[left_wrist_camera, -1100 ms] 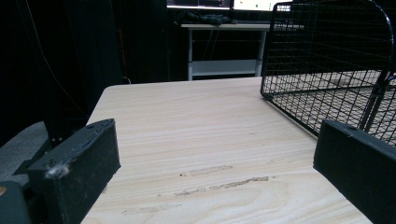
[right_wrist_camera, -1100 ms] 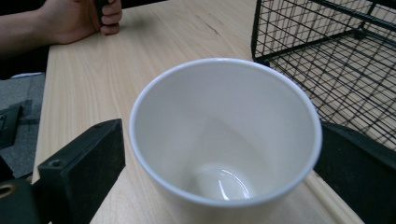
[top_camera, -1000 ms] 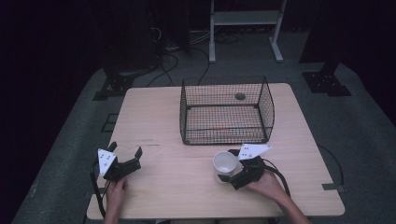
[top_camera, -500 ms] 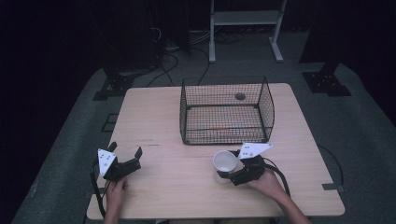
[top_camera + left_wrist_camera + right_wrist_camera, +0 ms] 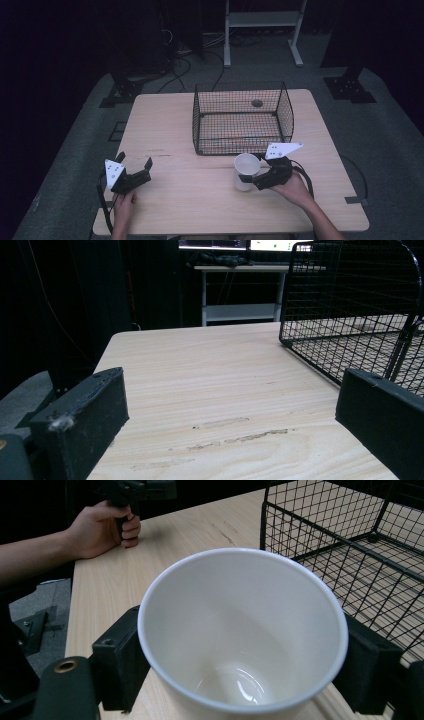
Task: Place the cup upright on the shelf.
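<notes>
Underneath, pale wooden table (image 5: 200,200); beyond, dark room, grey floor (image 5: 75,150).

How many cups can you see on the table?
1. A single white ceramic cup stands near the table's front edge, just in front of the black wire basket, gripped by the right gripper. The basket looks empty, so none seems hidden there.

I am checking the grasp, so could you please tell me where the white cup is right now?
In the high view the white cup sits on the table's right front part, clamped in the right tool, just in front of the wire basket.
</notes>
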The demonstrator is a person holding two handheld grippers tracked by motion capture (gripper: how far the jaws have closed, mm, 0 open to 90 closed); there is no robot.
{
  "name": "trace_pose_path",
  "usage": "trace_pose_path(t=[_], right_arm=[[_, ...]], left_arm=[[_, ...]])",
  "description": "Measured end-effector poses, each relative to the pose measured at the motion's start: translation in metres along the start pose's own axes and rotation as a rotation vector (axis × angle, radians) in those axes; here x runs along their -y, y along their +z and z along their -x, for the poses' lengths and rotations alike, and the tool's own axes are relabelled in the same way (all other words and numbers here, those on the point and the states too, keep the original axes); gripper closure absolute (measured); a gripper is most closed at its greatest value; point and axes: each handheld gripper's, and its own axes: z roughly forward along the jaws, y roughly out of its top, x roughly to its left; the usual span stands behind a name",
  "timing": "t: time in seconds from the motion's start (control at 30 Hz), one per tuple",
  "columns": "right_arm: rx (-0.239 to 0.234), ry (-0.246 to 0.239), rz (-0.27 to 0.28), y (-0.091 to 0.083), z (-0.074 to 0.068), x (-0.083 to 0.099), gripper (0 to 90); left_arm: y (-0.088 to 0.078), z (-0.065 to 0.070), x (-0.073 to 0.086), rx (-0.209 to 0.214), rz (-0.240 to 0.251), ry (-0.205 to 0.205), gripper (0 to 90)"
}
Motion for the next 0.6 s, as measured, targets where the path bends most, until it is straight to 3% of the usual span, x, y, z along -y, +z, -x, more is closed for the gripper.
trace_pose_path(t=[0.6], right_arm=[[-0.027,0.013,0.021,-0.012,0.016,-0.038,19.7]], left_arm=[[0.0,0.0,0.0,0.001,-0.001,0.001,0.0]])
